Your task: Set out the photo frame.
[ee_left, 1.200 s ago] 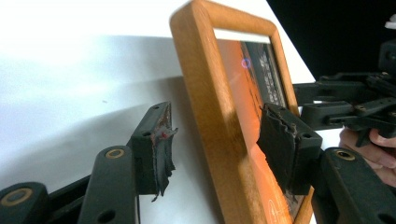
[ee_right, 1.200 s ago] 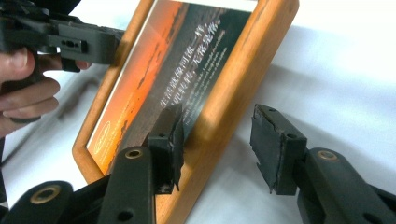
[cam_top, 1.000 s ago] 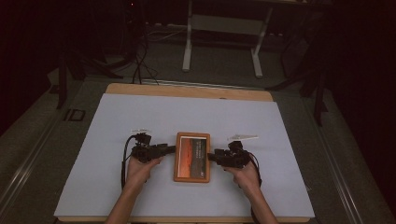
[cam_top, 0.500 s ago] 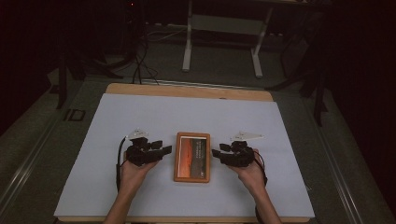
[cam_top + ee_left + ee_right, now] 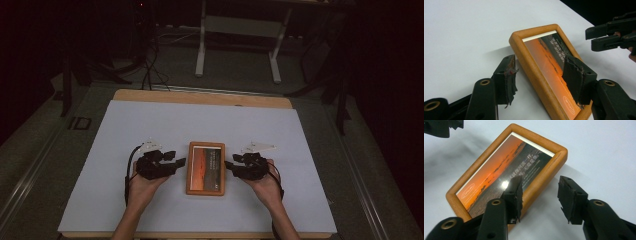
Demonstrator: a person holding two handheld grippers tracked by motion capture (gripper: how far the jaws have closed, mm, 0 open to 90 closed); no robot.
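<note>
White table (image 5: 150, 125), dark room. Picture frame (image 5: 205, 168) lies flat btwn my left tongs (image 5: 176, 161) & right tongs (image 5: 231, 165), both spread, right just narrowing; nothing gripped yet, lift still to do.

From my remote station, the high view shows a table (image 5: 200, 97) with a light wooden edge, most of its top covered by a pale bluish-white sheet (image 5: 200, 125). Around it lies a grey floor (image 5: 240, 75), dimly lit and falling to near black along the upper margin and the right side. Beyond the far edge stands a white metal stand (image 5: 237, 30) on two legs. Dark cables (image 5: 150, 65) trail across the floor at upper left.
</note>
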